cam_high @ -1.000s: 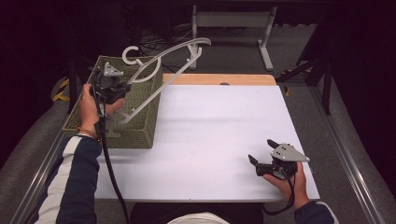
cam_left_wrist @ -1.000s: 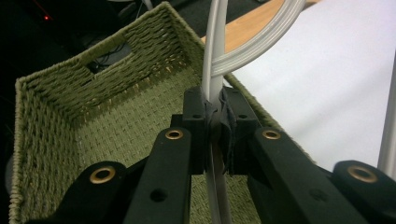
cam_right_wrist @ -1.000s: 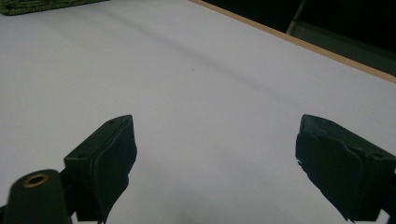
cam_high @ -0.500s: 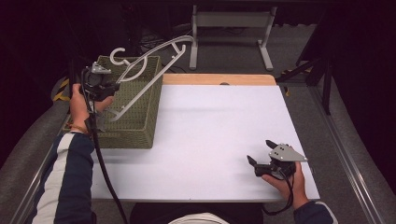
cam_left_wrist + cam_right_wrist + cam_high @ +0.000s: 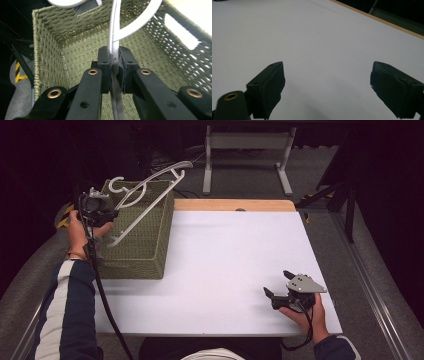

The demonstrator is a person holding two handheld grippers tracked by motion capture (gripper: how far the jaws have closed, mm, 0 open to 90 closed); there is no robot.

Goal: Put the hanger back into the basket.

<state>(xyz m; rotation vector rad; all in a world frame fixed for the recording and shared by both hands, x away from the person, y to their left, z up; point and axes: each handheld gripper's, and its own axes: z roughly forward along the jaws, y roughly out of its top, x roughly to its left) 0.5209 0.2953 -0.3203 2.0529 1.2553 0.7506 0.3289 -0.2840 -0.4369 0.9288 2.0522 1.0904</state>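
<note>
Clamped tight on a white plastic hanger [image 5: 145, 202], the left gripper [image 5: 102, 215] sits at the left of the high view, over the near left part of a green woven basket [image 5: 142, 255]. Its own view shows both black pads pressed flat against a thin white bar of the hanger [image 5: 113, 37], which runs straight up from between them and then splits into a curved arm sweeping to the upper right of that frame. Behind the bar lies the inside of the basket [image 5: 82, 50], with its woven floor, its far wall with a notch in the rim at the top centre, and a slotted handle hole in the wall at the right. From above, the hanger slants from the gripper at centre left up toward the top middle, its hook curling over the basket's far left corner and its long arm reaching past the basket's far right edge. The basket stands on the left end of a white table [image 5: 235, 265], touching the tabletop. At the lower right of the high view, the right gripper [image 5: 275, 287] rests low at the table's near edge in the person's hand, well apart from the basket. Its jaws stand wide apart, and its own view shows bare white table [image 5: 324, 45] between the two pads with nothing gripped.
</note>
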